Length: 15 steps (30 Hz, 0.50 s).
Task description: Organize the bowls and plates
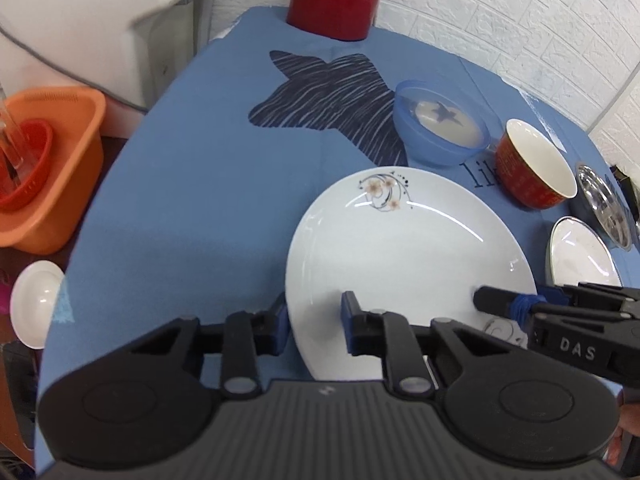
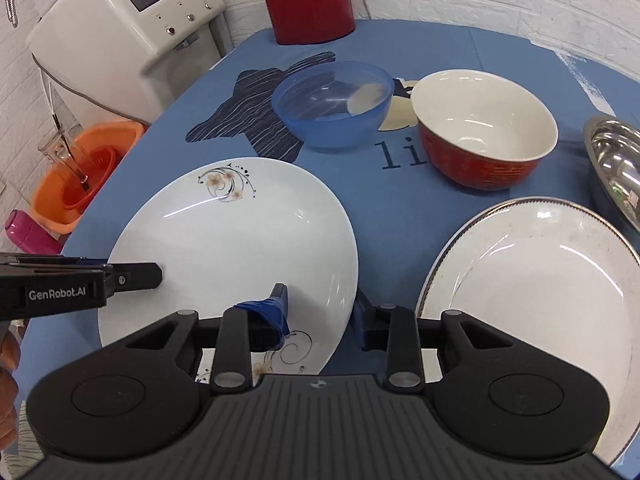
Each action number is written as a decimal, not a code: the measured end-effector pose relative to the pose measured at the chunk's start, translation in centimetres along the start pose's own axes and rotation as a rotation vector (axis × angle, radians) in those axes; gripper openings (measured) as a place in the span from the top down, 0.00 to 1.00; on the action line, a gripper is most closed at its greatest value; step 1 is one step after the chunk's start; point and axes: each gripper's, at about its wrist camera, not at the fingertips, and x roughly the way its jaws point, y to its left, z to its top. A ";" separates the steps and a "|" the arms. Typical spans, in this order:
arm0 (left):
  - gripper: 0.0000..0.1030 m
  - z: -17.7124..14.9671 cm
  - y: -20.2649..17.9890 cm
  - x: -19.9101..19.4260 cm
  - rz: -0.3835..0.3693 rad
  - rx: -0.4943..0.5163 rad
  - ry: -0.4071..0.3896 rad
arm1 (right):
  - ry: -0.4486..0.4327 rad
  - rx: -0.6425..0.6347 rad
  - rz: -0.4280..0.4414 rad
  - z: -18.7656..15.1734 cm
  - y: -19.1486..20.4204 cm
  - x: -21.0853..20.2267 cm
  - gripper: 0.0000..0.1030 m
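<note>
The left gripper (image 1: 314, 322) stands narrowly parted astride the near-left rim of the glossy white flowered plate (image 1: 404, 248); the right gripper (image 2: 320, 314) straddles its near-right rim the same way. Just right lies a silver-edged white plate (image 2: 532, 280). Farther off, a translucent blue bowl (image 2: 332, 104) and a red bowl (image 2: 484, 132) with a cream inside stand empty, nearly touching. The blue tablecloth (image 1: 192, 208) is bare on the left.

Bare cloth (image 1: 192, 208) left of plate (image 1: 400, 248)
</note>
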 end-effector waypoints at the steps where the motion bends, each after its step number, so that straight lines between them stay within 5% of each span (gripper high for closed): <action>1: 0.84 -0.2 -0.1 -0.5 0.013 0.020 -0.018 | 0.002 0.015 0.017 -0.3 0.2 -0.1 0.83; 15: 0.84 -3.4 -0.5 -5.1 0.010 0.089 -0.099 | -0.111 0.007 0.036 -3.2 1.9 -3.5 0.77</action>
